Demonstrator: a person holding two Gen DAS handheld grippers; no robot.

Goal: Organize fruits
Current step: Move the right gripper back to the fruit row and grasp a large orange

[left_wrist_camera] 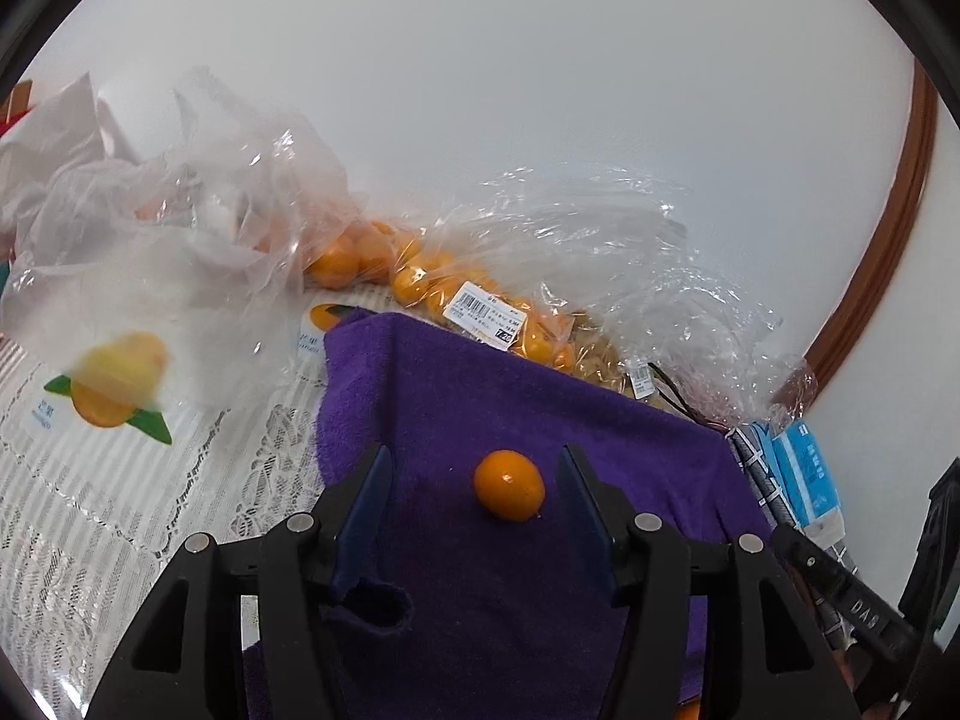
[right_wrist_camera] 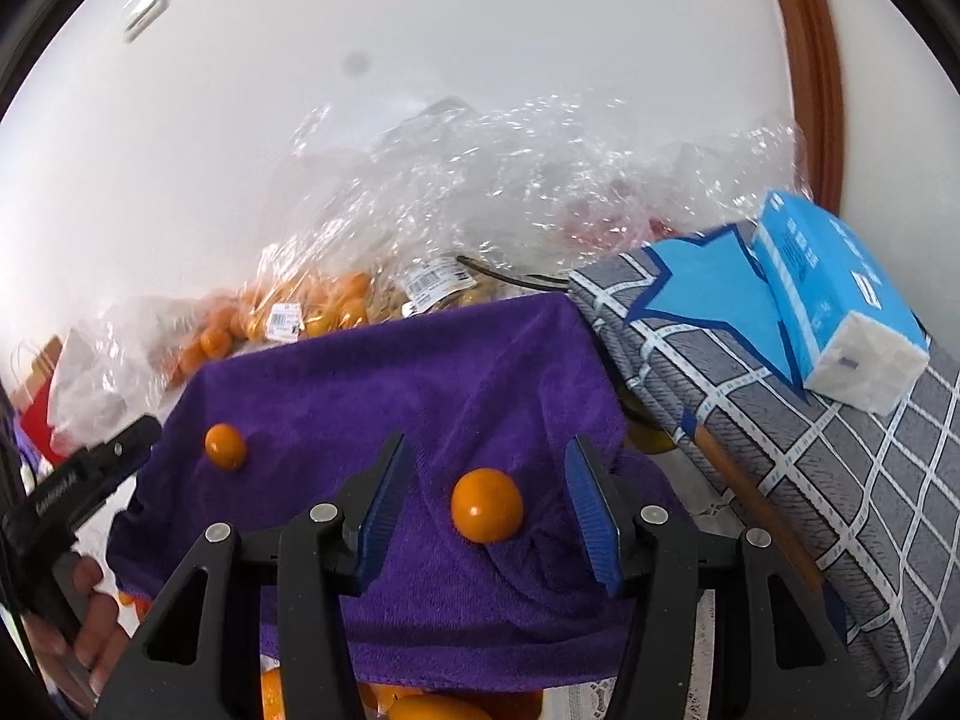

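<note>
A purple towel [left_wrist_camera: 540, 408] [right_wrist_camera: 372, 384] lies spread out with two small oranges on it. In the left wrist view, one orange [left_wrist_camera: 509, 485] lies between the fingers of my open left gripper [left_wrist_camera: 474, 468], untouched. In the right wrist view, another orange [right_wrist_camera: 486, 504] lies between the fingers of my open right gripper [right_wrist_camera: 489, 462]. The first orange [right_wrist_camera: 225, 446] shows further left on the towel. The left gripper's body shows at the left edge of the right wrist view, its fingers out of sight. A clear bag of small oranges [left_wrist_camera: 420, 282] [right_wrist_camera: 312, 306] lies behind the towel.
Crumpled clear plastic bags [left_wrist_camera: 168, 228] sit at the left on a lace tablecloth [left_wrist_camera: 90, 492]. A blue tissue pack [right_wrist_camera: 840, 300] rests on a grey checked cloth [right_wrist_camera: 810, 480] at the right. More oranges [right_wrist_camera: 420, 708] show under the towel's front edge. A white wall stands behind.
</note>
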